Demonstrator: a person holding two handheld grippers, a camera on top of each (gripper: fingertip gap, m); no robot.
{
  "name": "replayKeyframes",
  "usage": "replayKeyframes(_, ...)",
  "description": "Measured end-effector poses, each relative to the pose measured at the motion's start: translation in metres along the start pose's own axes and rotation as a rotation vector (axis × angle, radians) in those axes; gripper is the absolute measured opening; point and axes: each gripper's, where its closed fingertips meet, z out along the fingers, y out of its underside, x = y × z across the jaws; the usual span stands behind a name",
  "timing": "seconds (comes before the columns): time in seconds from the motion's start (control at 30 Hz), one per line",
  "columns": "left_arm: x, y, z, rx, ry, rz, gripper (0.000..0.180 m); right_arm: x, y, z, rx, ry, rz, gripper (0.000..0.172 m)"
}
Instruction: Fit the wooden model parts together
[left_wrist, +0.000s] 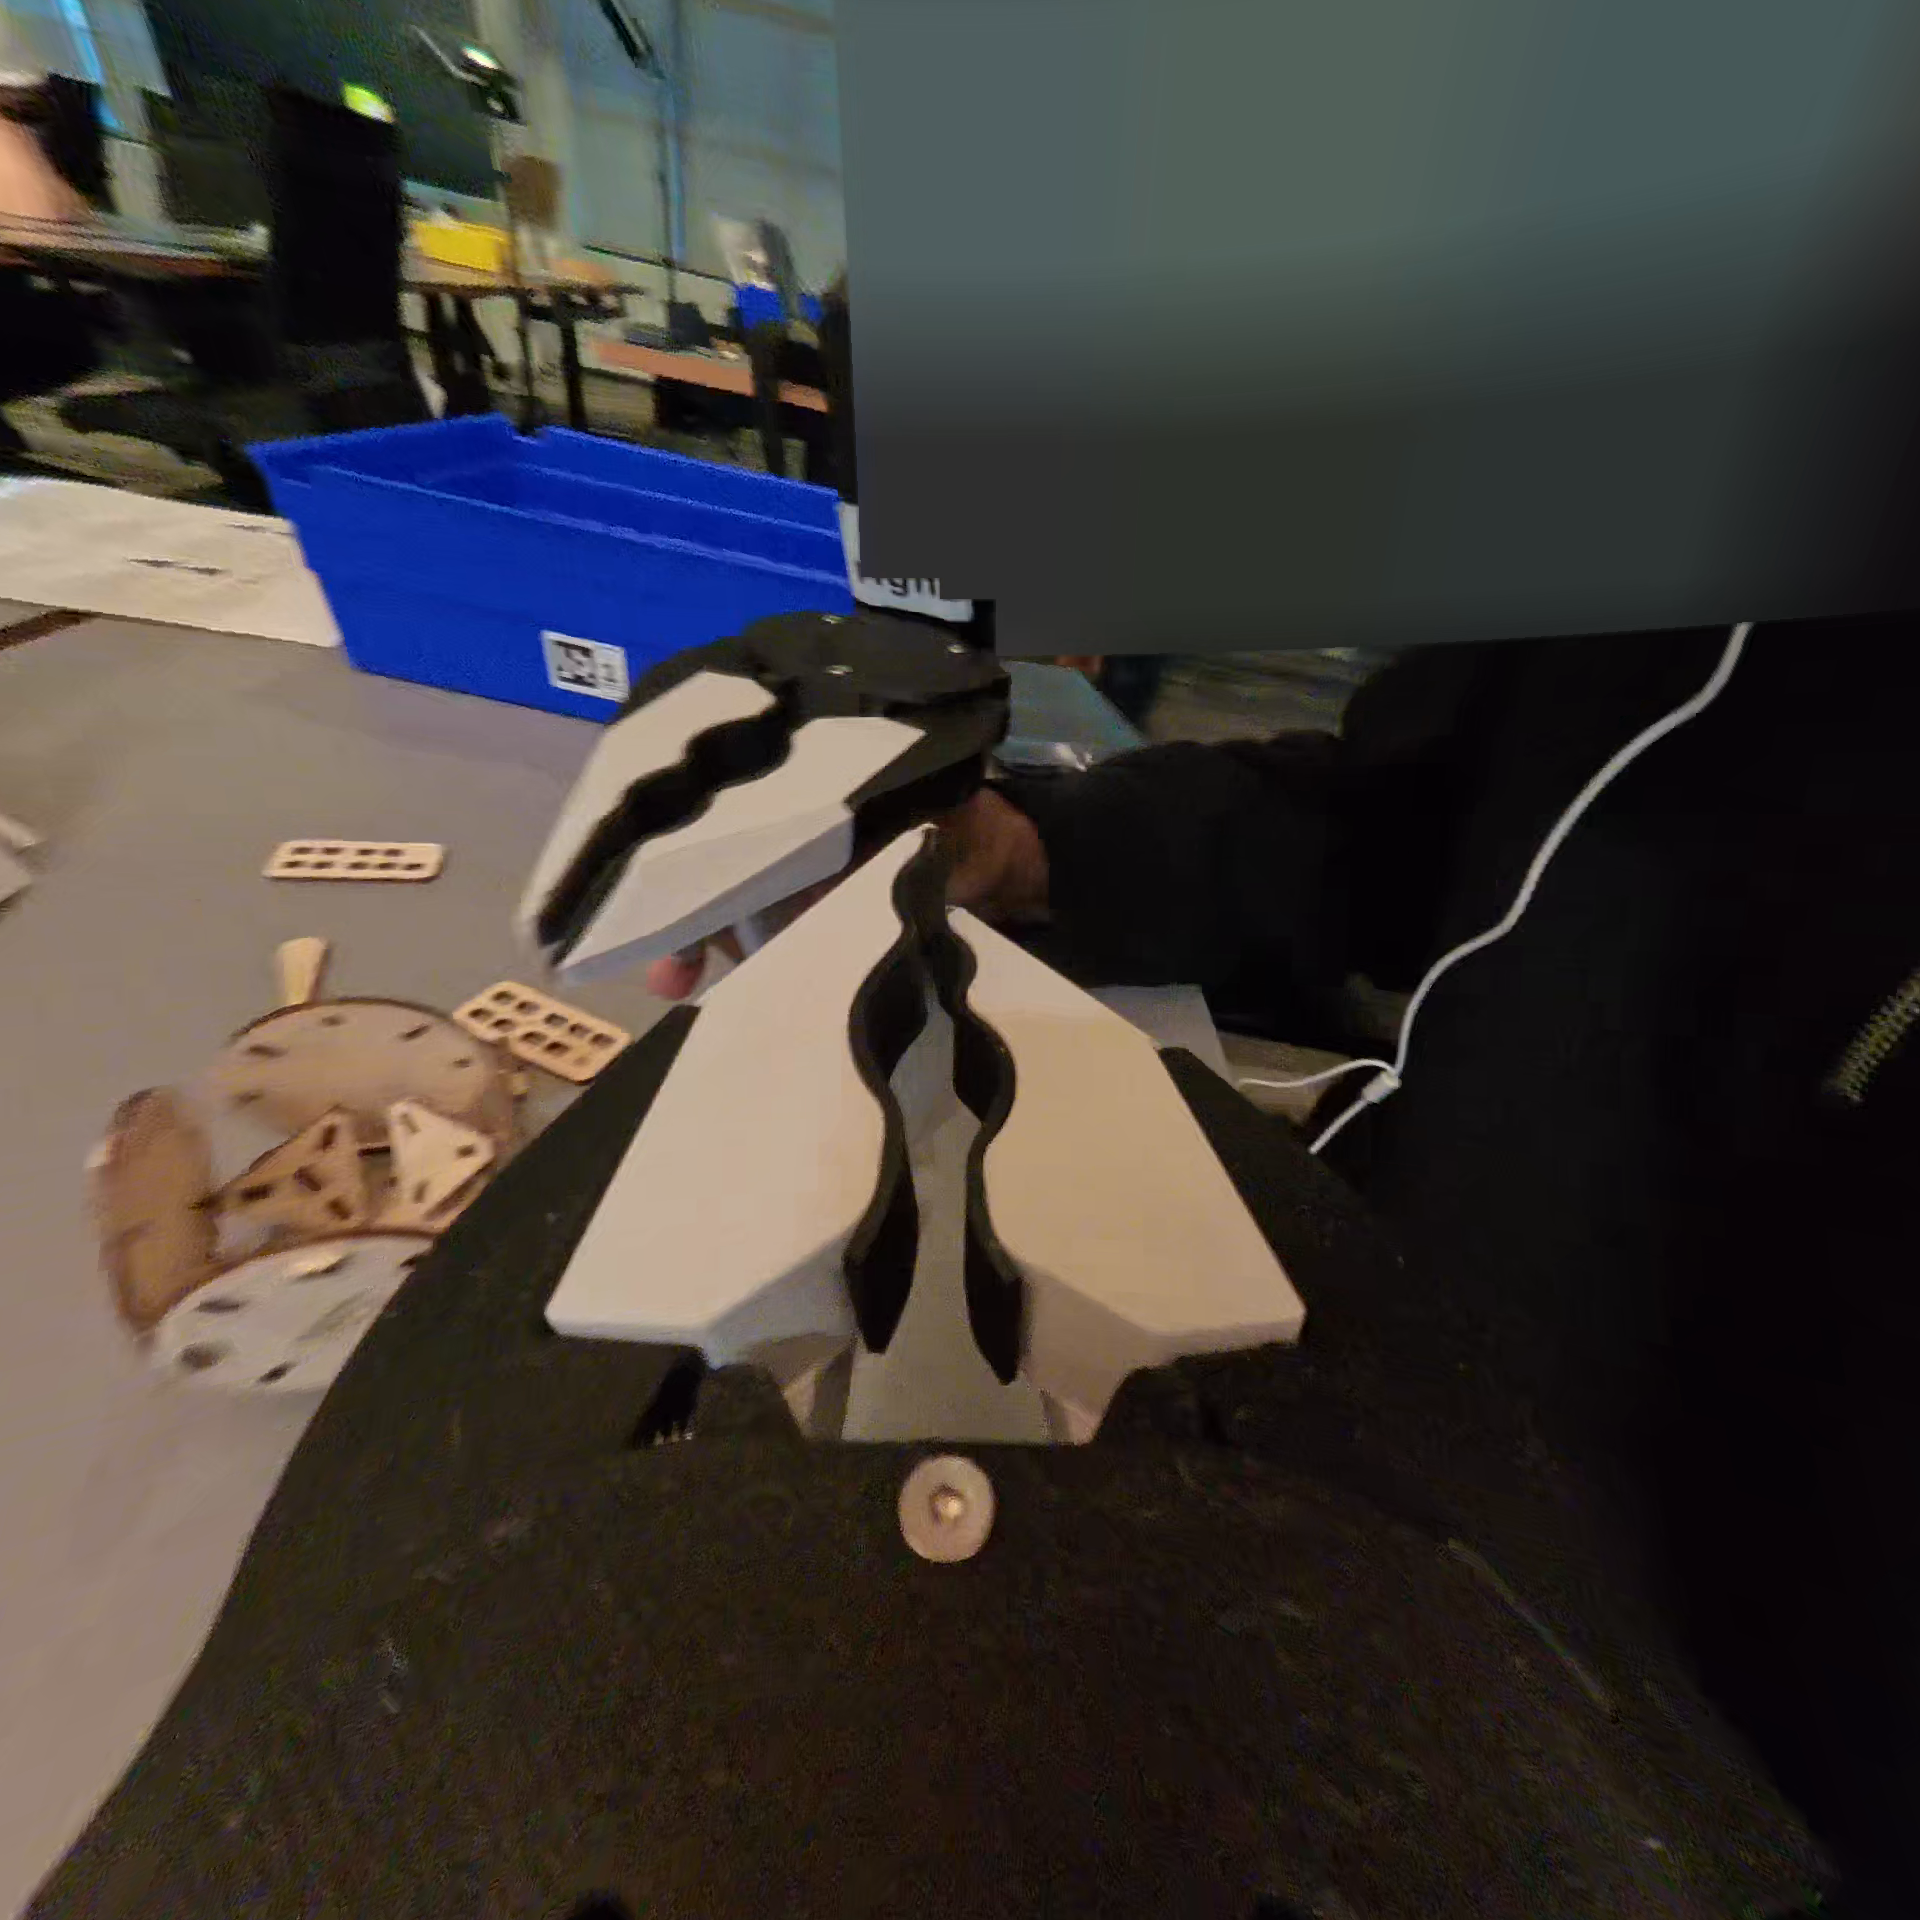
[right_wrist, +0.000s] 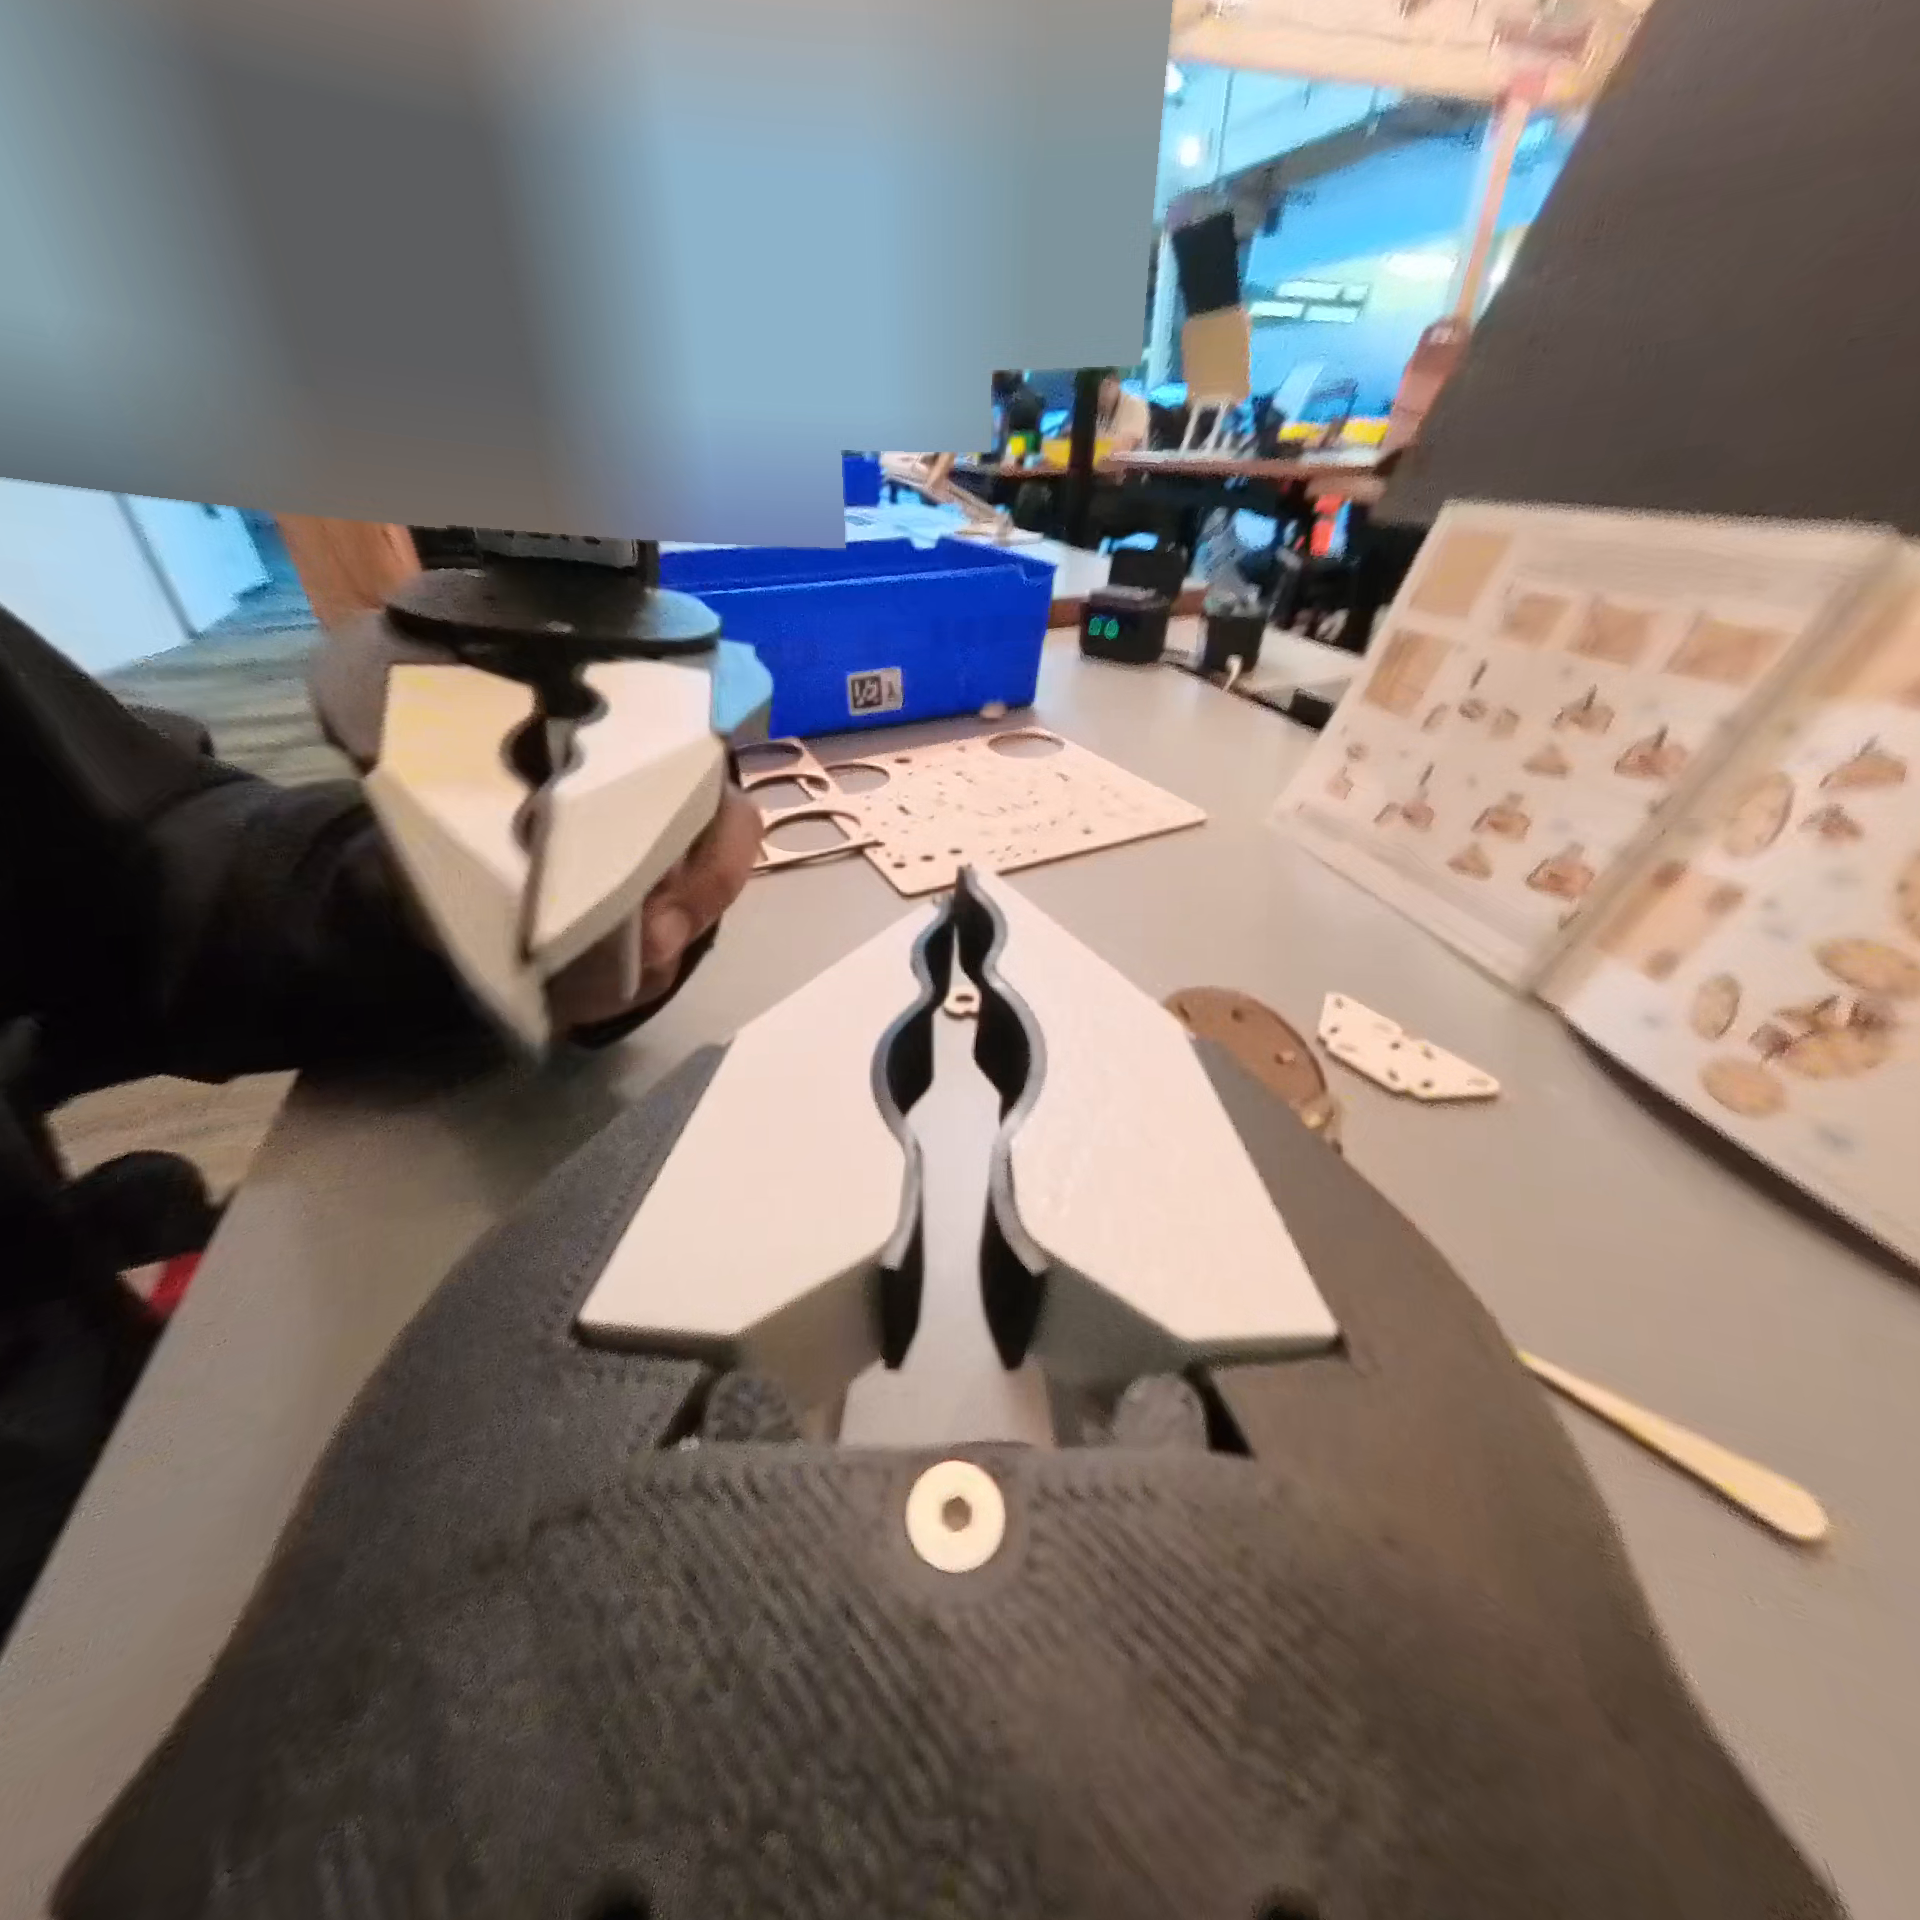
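My left gripper (left_wrist: 920, 847) is shut, its fingertips touching, and it is raised above the grey table (left_wrist: 208, 748). My right gripper (right_wrist: 966, 883) is shut as well, with its tips meeting. Each also shows in the other's view, hand-held and shut: the right one (left_wrist: 556, 935) and the left one (right_wrist: 532, 935). Loose wooden parts lie to the left: a round slotted disc (left_wrist: 353, 1060), triangular plates (left_wrist: 416, 1153) and two perforated strips (left_wrist: 353, 860) (left_wrist: 540, 1029). A small wooden ring (right_wrist: 961, 1003) lies on the table and shows through the gap behind the right fingers.
A blue bin (left_wrist: 561, 561) (right_wrist: 862, 623) stands at the back. A punched-out wooden sheet (right_wrist: 966, 800) lies before it. An open instruction booklet (right_wrist: 1662, 831) is propped at the right. A brown disc (right_wrist: 1257, 1029), a pale plate (right_wrist: 1403, 1049) and a wooden stick (right_wrist: 1683, 1455) lie nearby.
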Motion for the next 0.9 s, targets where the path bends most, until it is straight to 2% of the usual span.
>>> replayKeyframes(0.1,-0.012,-0.006,-0.012,0.04,0.002,-0.055,0.0,0.015,-0.003,-0.01,0.039,0.028,0.052,0.0)
replayKeyframes(0.27,-0.02,-0.015,-0.021,0.131,0.022,-0.125,0.0,0.014,-0.003,-0.011,0.078,0.006,0.08,0.0)
replayKeyframes(0.43,-0.015,-0.022,-0.025,0.175,0.037,-0.078,0.0,0.008,-0.007,-0.011,0.12,-0.022,0.092,0.0)
replayKeyframes(0.63,-0.024,-0.021,-0.028,0.176,-0.032,-0.035,0.0,0.006,-0.01,-0.013,0.156,-0.021,0.084,0.0)
replayKeyframes(0.9,-0.038,-0.025,-0.036,0.208,-0.103,-0.051,0.0,0.004,-0.012,-0.014,0.179,-0.019,0.063,0.017)
